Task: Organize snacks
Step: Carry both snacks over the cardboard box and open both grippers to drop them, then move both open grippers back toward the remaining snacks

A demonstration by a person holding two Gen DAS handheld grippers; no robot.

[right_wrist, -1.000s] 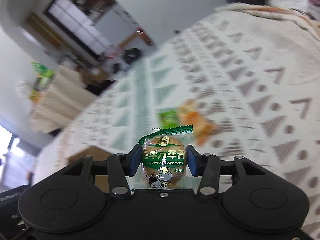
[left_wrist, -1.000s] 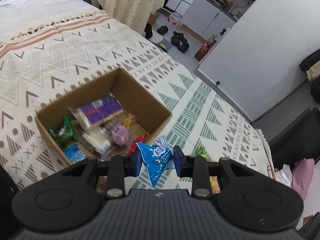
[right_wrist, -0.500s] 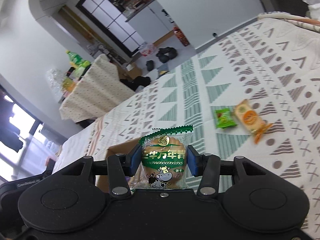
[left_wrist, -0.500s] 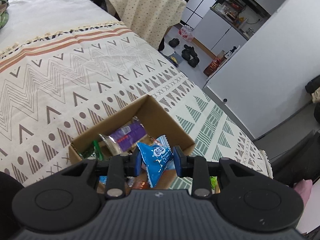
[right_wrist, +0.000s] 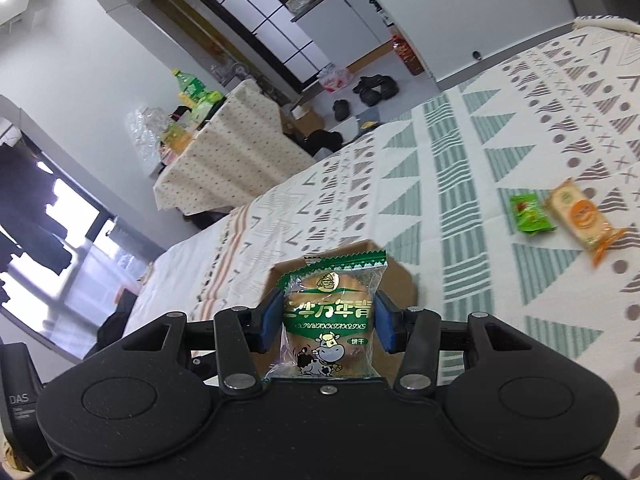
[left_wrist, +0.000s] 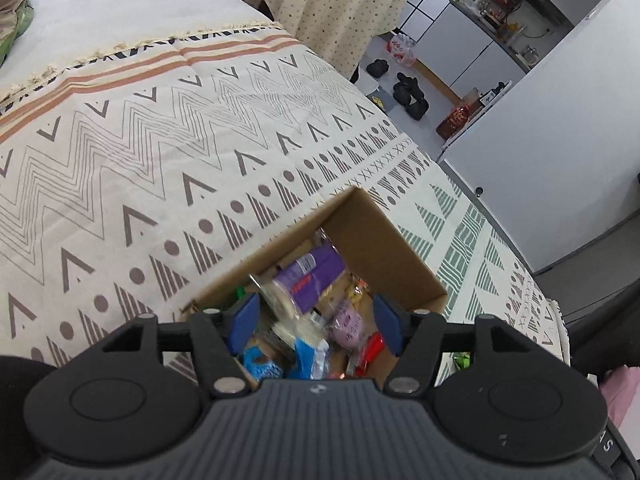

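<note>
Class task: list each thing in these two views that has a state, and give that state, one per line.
Left gripper: jaws just opened, holding nothing.
Blue snack packet: released, in box.
Cardboard box: open, partly filled.
Right gripper: shut on biscuit packet.
Green packet, orange packet: loose on bedspread.

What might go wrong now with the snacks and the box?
The cookie packet, pinched only at its sides by the right gripper, might slip out before it reaches the cardboard box. The green packet and orange packet lie loose on the blanket and might get forgotten.
</note>
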